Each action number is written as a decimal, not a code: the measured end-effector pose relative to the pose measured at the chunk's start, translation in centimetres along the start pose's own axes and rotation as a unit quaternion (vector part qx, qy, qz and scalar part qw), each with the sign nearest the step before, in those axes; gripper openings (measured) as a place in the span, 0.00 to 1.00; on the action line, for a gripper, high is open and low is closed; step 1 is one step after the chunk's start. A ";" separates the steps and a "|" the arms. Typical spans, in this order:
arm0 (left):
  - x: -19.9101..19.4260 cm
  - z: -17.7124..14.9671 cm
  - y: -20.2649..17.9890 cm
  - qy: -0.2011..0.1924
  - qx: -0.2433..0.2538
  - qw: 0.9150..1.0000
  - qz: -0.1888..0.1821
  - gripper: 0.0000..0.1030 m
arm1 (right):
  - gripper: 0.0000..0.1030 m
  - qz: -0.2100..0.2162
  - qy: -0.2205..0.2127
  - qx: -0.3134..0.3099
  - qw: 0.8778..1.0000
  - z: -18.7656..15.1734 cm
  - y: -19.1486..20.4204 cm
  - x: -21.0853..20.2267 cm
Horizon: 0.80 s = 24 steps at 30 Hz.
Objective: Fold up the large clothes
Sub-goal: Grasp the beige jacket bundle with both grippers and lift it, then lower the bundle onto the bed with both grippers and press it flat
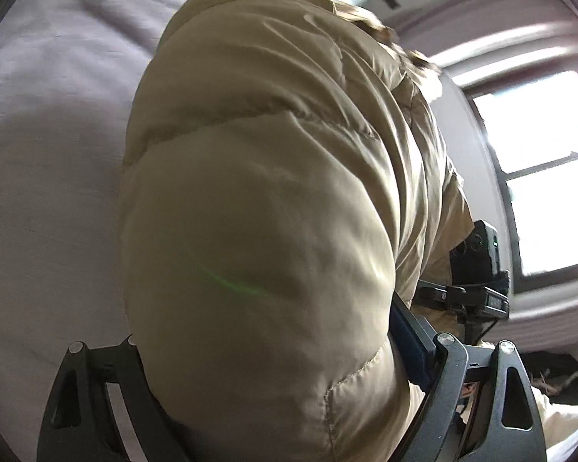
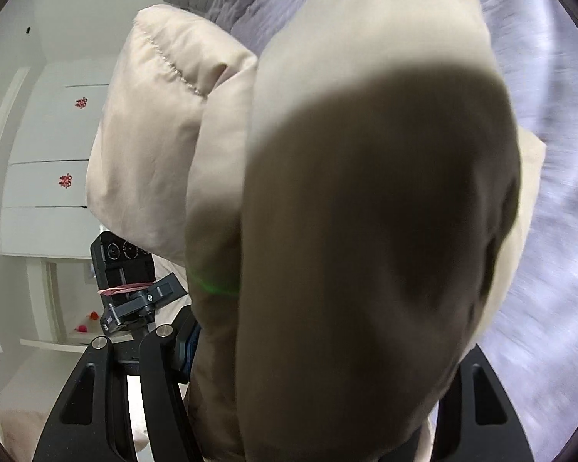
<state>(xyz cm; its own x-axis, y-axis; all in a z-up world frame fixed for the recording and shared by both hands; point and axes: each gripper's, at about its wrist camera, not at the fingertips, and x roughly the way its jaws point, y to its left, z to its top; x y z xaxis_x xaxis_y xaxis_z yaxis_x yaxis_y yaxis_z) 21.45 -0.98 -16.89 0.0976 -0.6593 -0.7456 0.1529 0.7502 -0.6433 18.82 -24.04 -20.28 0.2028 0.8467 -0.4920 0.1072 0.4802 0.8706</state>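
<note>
A beige quilted puffer jacket (image 1: 273,177) fills the left wrist view, bulging between my left gripper's fingers (image 1: 96,392). My left gripper (image 1: 273,404) is shut on the jacket, held above the lilac bed sheet (image 1: 50,146). The same jacket (image 2: 366,211) fills the right wrist view, and my right gripper (image 2: 320,404) is shut on a thick fold of it. The fingertips of both grippers are hidden by padding. The right gripper's body (image 1: 478,269) shows beside the jacket in the left view; the left gripper's body (image 2: 127,277) shows in the right view.
The bed with a lilac sheet (image 2: 551,231) lies below, blurred by motion. A bright window (image 1: 539,161) is at the right of the left view. White drawers with red decorations (image 2: 54,146) stand at the left of the right view. Dark items (image 1: 551,373) lie on the floor.
</note>
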 end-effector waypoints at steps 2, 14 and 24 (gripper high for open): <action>-0.1 0.2 2.1 0.000 -0.011 1.000 0.017 0.88 | 0.66 -0.005 0.009 0.001 1.000 0.4 -0.2 3.2; 2.5 1.2 8.9 -0.007 -0.033 0.996 0.083 1.00 | 0.72 -0.113 0.010 0.033 0.993 -1.6 -2.4 1.5; -1.0 3.4 2.9 -0.038 0.024 0.979 0.200 1.00 | 0.71 -0.174 -0.086 -0.045 0.980 1.6 6.7 -2.8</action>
<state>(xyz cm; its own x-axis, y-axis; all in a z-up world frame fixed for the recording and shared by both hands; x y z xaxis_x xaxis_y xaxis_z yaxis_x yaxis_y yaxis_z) 25.15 1.73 -17.44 0.2323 -0.3167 -0.9196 0.1325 0.9470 -0.2927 20.56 -23.62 -13.08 0.3309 0.5799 -0.7445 0.1144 0.7584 0.6416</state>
